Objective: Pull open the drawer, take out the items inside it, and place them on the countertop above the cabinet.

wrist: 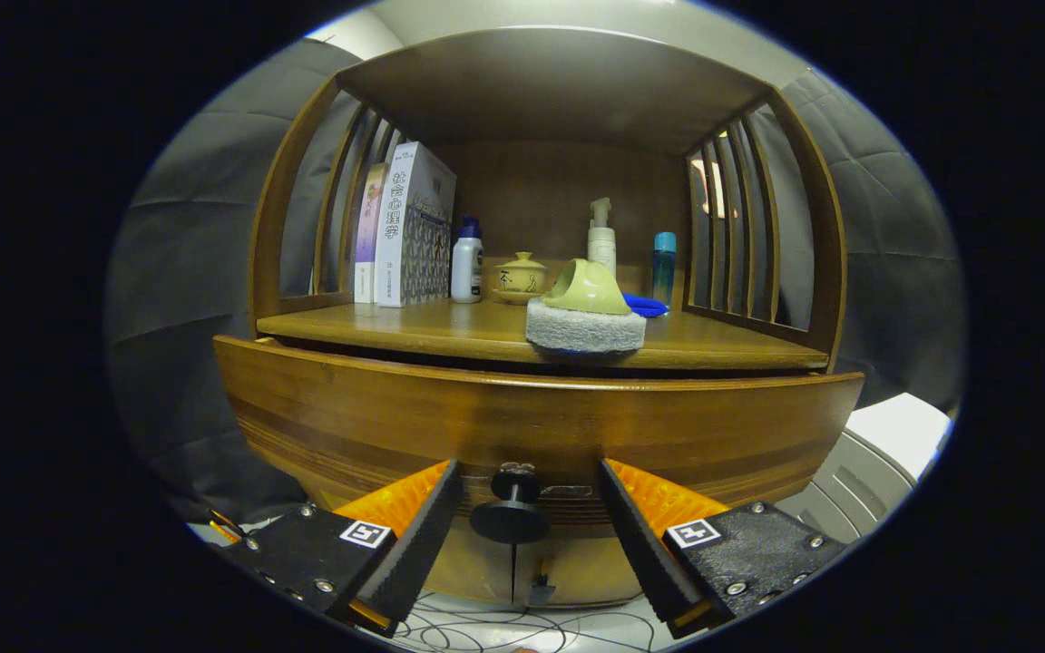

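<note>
The drawer point(536, 426) front spans the cabinet just below the surface point(450, 328), seemingly shut or barely out, so its contents are hidden. A scrubbing sponge point(586, 313) sits at the surface's front edge; a jerky pull could shake it off. The gripper point(530, 521) jaws stand open, the dark knob point(512, 508) between them, untouched. If they close off-centre, the small knob may slip out. Whether the knob's stem is sturdy is hard to tell

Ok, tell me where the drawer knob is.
In the gripper view, the knob sits low on the drawer front, between the open tool's fingers, untouched.
</note>
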### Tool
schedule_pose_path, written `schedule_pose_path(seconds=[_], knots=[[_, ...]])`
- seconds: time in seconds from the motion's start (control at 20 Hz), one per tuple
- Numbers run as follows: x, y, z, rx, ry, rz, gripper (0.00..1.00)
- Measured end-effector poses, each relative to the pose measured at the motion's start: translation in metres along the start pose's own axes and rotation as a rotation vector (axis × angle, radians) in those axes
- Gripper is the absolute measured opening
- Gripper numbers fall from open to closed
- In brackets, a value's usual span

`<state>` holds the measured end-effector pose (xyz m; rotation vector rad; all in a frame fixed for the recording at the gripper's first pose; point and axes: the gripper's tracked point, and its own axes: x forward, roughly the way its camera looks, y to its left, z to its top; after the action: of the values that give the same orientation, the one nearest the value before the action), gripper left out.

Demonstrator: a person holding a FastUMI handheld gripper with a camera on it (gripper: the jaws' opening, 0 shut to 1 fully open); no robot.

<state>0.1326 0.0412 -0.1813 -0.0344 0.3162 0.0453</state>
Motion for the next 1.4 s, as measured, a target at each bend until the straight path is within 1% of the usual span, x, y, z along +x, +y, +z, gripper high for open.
schedule_pose_path(seconds=[0.7,0.95,1.15,1.25,1.3,1.4], knots=[[0.025,-0.005,0.003,-0.004,0.000,0.018,0.95],[0.029,-0.005,0.004,-0.013,-0.021,0.018,0.95],[0.030,-0.005,0.006,0.048,-0.032,-0.017,0.95],[0.029,0.000,0.007,0.061,-0.030,0.002,0.95],[0.026,0.003,0.010,0.048,-0.036,0.022,0.95],[0.012,-0.011,0.021,-0.004,-0.060,-0.015,0.95]])
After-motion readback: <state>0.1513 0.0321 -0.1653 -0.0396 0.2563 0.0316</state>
